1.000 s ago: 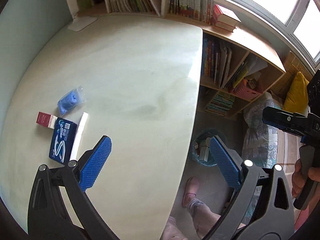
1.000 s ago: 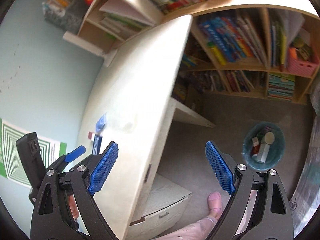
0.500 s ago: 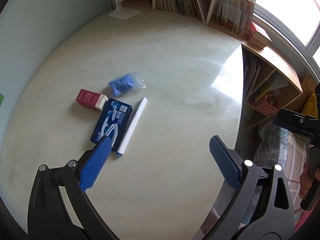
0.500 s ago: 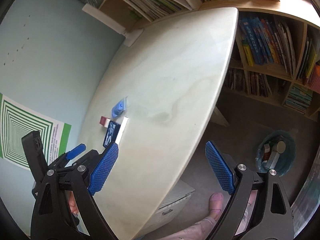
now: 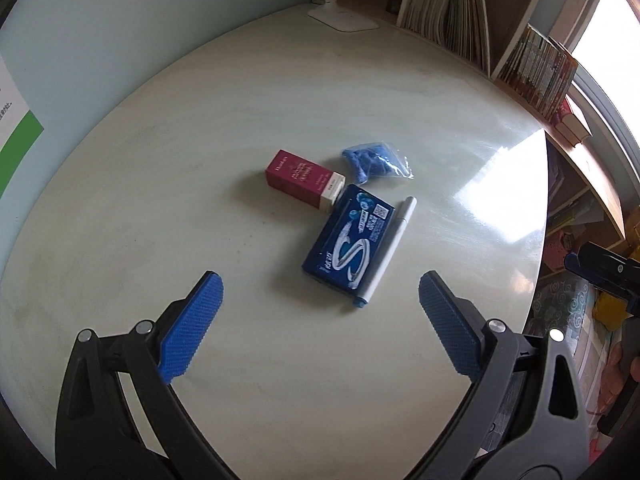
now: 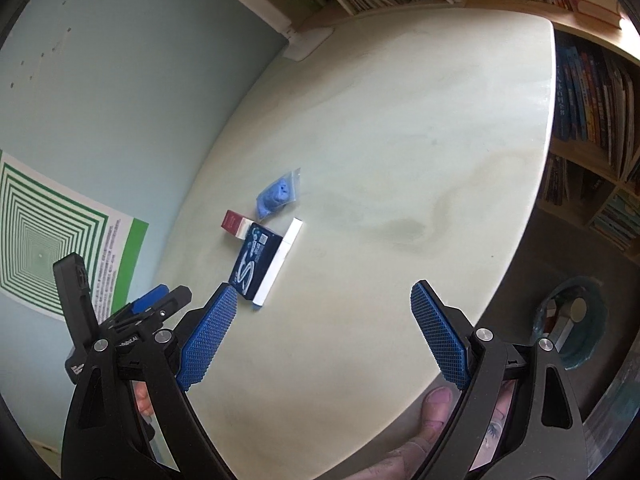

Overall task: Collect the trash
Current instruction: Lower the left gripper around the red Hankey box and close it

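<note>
Item 1. Left gripper: fingers wide apart, nothing between them, held above the near part of the table. A second ago this camera looked across the table edge toward the floor; it has since swung in over the tabletop, so the trash cluster now lies straight ahead of the open fingers. Judged: the approach for the next pick is under way, no contact yet.

Item 2. Right gripper: fingers likewise apart and empty, hovering over the near table edge. It too has come round from facing the floor to facing the table.

Item 3. Dark blue gum pack: flat on the table, nearest piece of the cluster.

Item 4. White pen: lying along the gum pack's right side, touching or just beside it, blue tip toward the grippers.

Item 5. Red-and-white carton: on its side, its white end at the gum pack's far left corner.

Item 6. Clear bag with blue contents: just beyond the carton and pack.

Item 7. Teal waste bin: on the floor off the table's right side, already holding several discarded pieces. Judged: four pieces remain to collect.

Item 8. White lamp base: at the table's far edge, before the bookshelves.
</note>
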Demonstrator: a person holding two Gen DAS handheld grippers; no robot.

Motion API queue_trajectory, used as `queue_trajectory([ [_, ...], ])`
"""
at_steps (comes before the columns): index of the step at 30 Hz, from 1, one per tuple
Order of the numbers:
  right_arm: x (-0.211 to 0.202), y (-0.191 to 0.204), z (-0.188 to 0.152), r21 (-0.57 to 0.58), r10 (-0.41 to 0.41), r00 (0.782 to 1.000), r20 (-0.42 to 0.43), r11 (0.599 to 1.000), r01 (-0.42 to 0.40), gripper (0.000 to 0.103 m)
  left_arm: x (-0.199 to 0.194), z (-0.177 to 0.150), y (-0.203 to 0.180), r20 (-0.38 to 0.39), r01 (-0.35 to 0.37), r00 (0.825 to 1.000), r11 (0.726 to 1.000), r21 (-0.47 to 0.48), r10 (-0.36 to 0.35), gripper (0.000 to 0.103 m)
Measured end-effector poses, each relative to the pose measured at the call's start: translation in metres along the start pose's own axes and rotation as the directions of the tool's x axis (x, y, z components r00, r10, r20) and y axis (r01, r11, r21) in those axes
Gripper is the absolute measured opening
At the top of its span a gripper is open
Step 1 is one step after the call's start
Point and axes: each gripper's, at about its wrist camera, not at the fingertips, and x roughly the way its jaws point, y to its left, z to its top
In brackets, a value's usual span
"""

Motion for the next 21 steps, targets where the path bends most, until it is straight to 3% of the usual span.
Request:
queue_trajectory([
  [14,0.052,0.033,0.031,-0.102,0.054,0.988,-0.143,0.992,-0.069,0.088,0.024,0.003,0.016,-0.025,-0.024,0.999,0.996,-0.081,0.022,0.096],
  [21,0.078,0.036,0.043,-0.099,0.053,0.979,-0.195,0.992,-0.074,0.083,0.044,0.008,0.013,-0.065,-0.044,0.997,0.997,-0.064,0.040,0.096],
])
